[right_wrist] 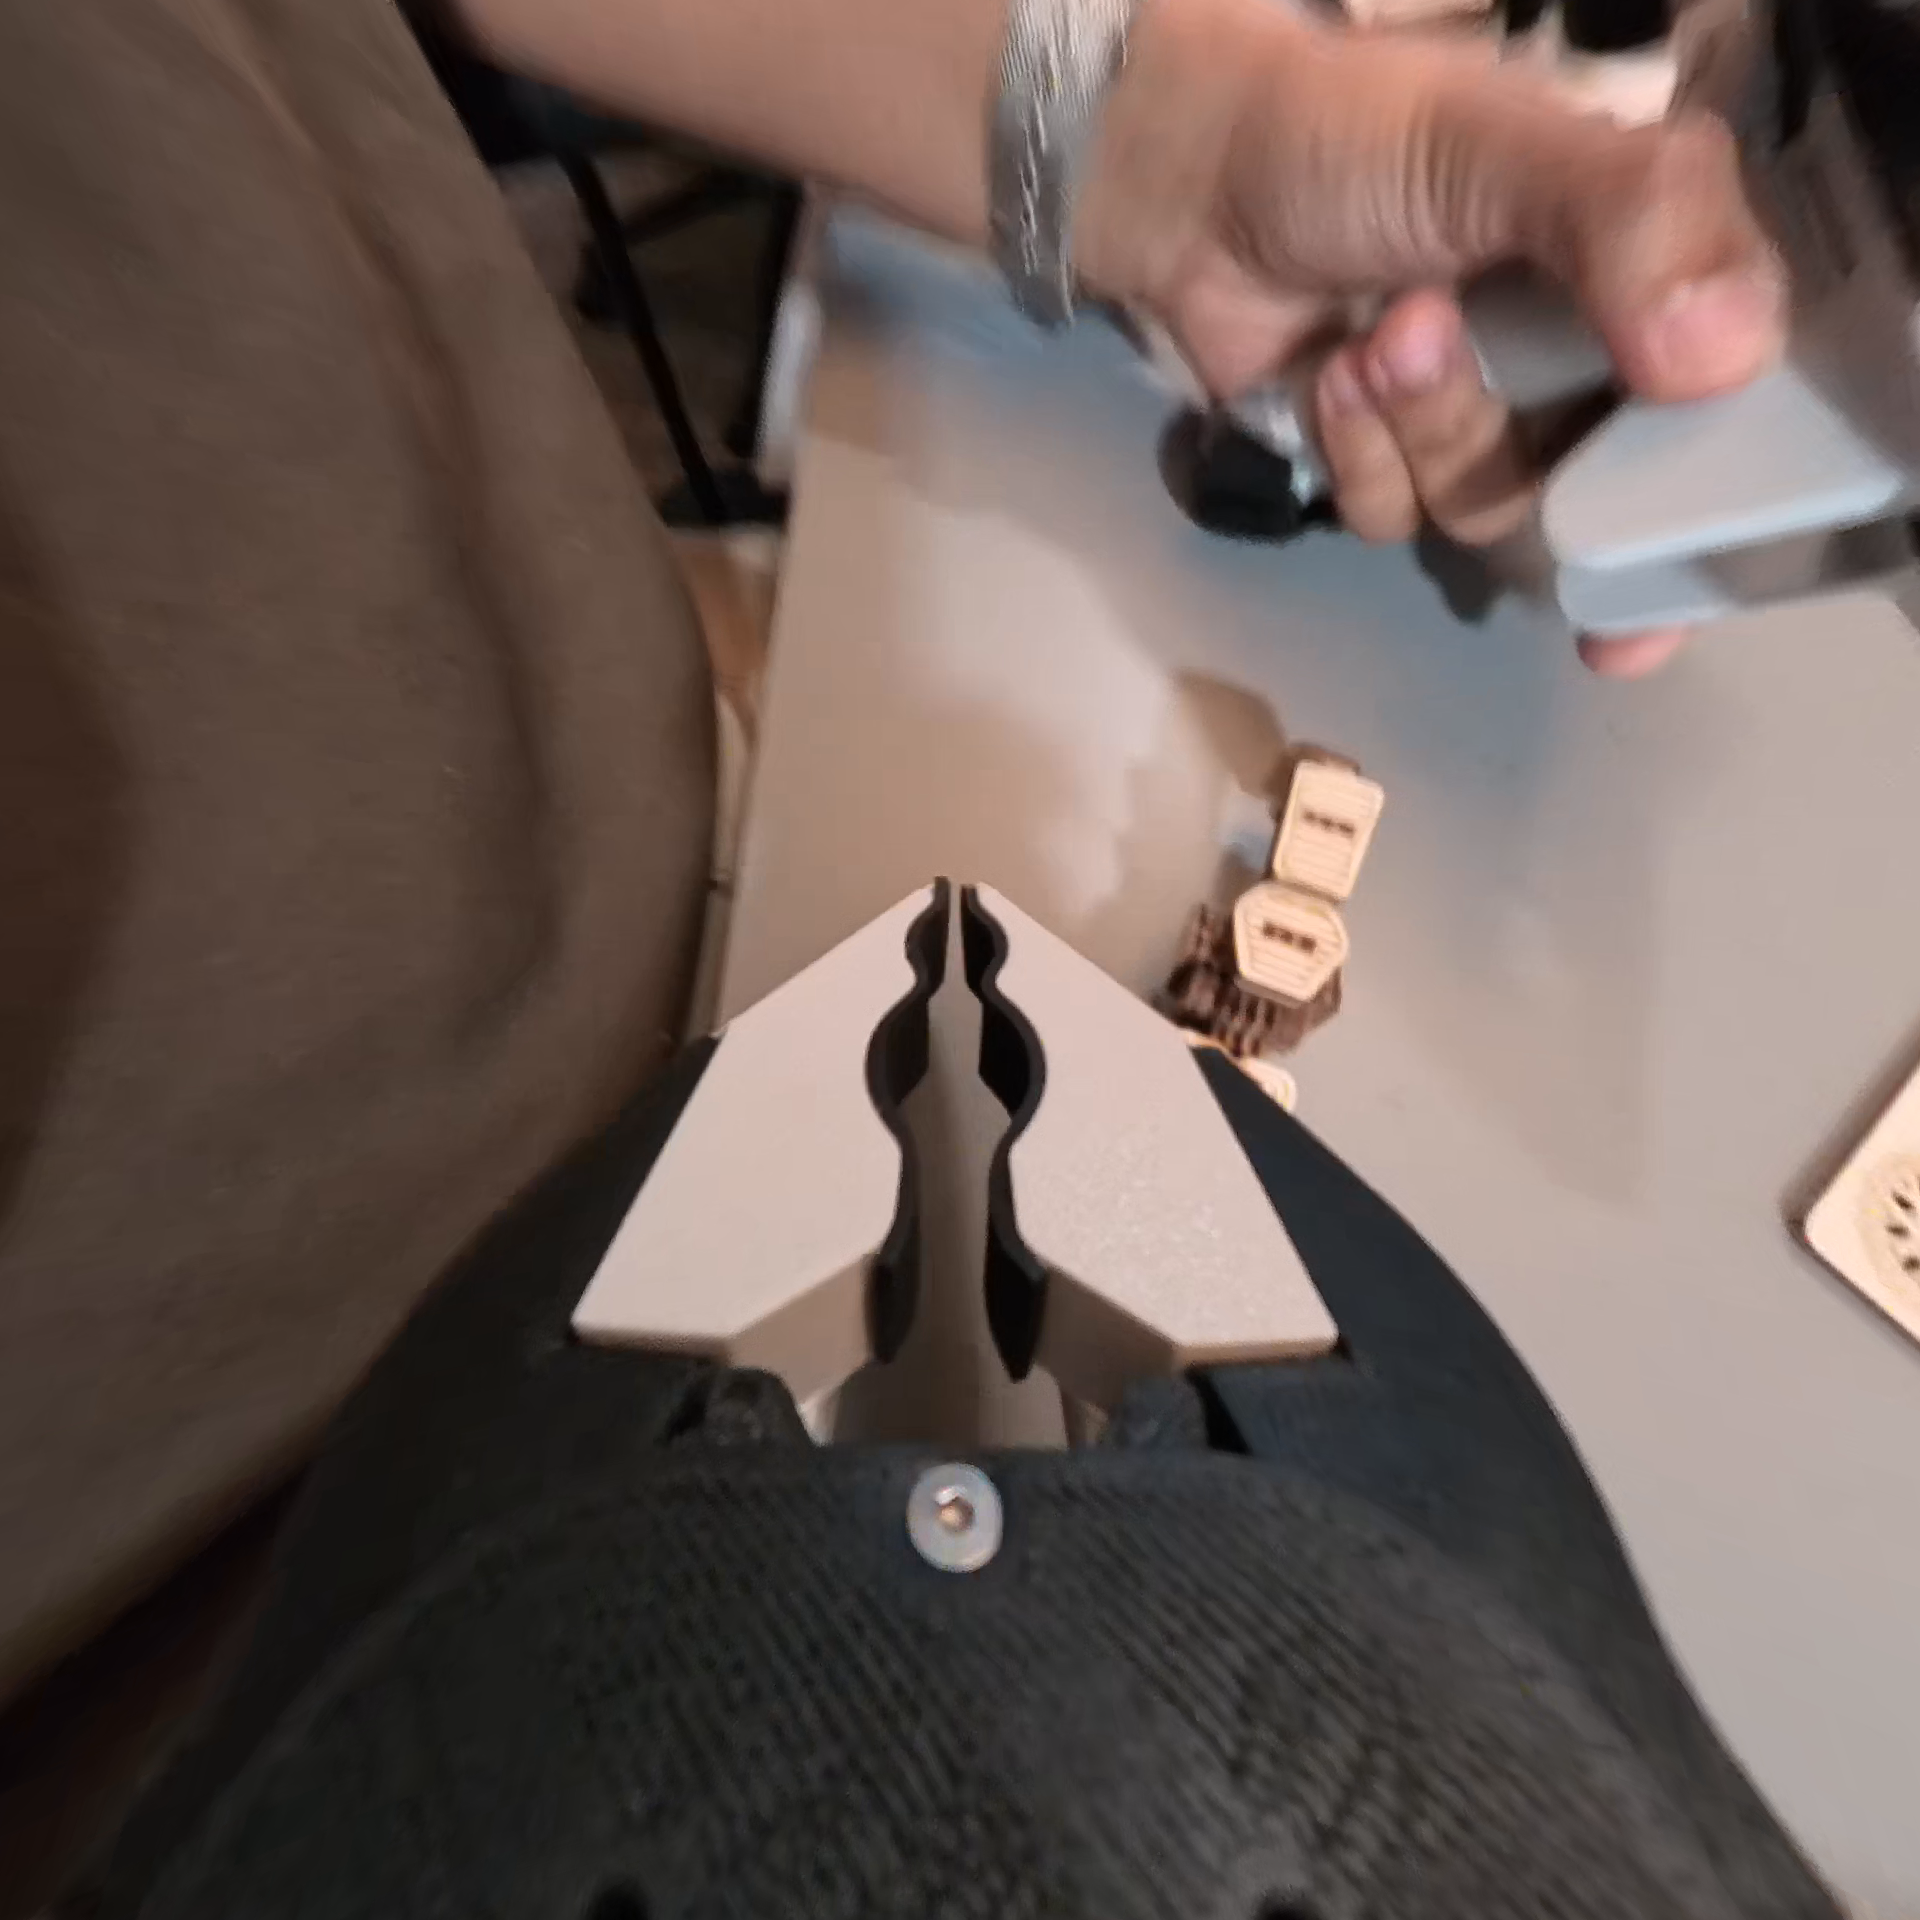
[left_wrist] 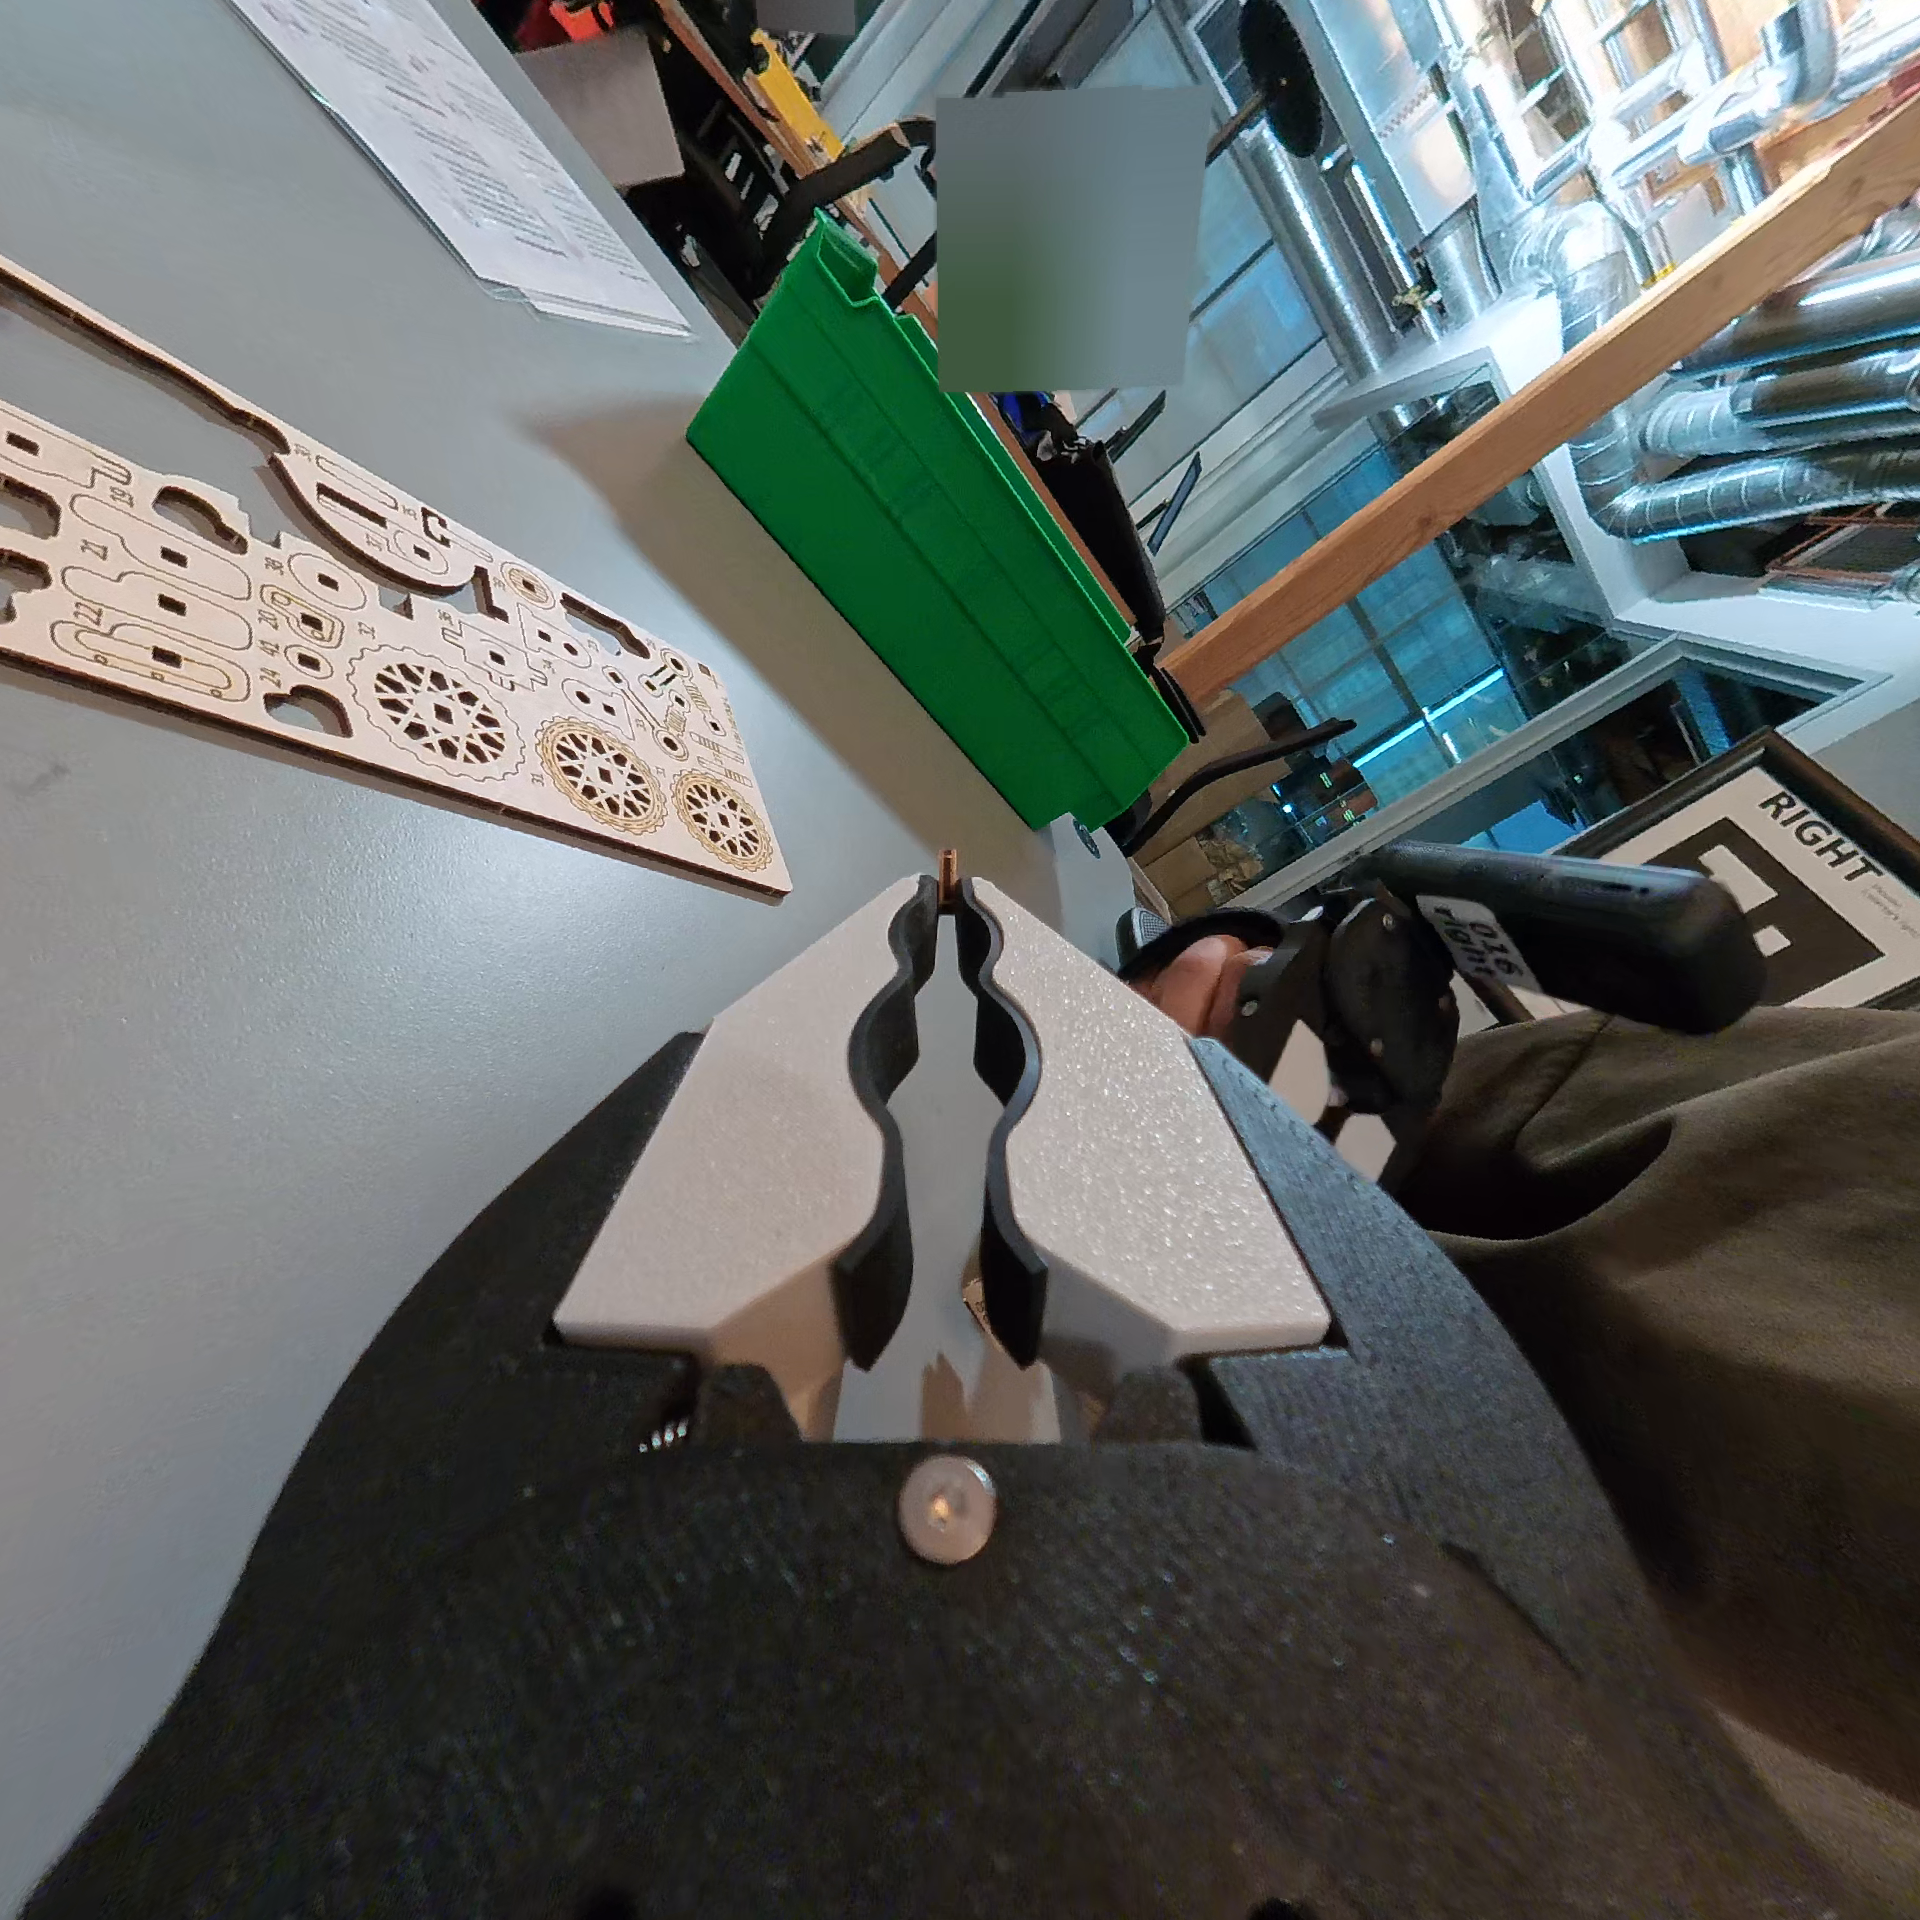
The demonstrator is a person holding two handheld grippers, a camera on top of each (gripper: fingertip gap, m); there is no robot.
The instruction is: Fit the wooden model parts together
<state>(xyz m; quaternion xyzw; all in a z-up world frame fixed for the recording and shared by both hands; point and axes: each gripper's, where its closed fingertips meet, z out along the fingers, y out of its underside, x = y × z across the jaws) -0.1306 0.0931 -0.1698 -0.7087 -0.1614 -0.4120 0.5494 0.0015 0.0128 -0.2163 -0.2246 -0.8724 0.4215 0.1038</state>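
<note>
In the left wrist view my left gripper point(left_wrist: 948, 900) is shut on a small thin wooden piece point(left_wrist: 948, 867) that sticks out edge-on just past the tips, held above the grey table point(left_wrist: 260, 1039). A laser-cut wooden parts sheet point(left_wrist: 364, 623) lies flat to the left, with several parts punched out. In the right wrist view, which is blurred, my right gripper point(right_wrist: 957, 900) has its jaws together with nothing seen between them, near the table's edge. A partly built wooden model point(right_wrist: 1283, 940) stands on the table just right of its tips.
A green plastic bin point(left_wrist: 935, 540) stands at the table's far edge, with a printed paper sheet point(left_wrist: 447, 145) to its left. The person's hand point(right_wrist: 1455, 312) holds the left gripper above the model. The sheet's corner point(right_wrist: 1870, 1226) shows at right. An olive sleeve point(right_wrist: 312, 623) fills the left. Some 15 cm of space lies between my two pairs of fingers.
</note>
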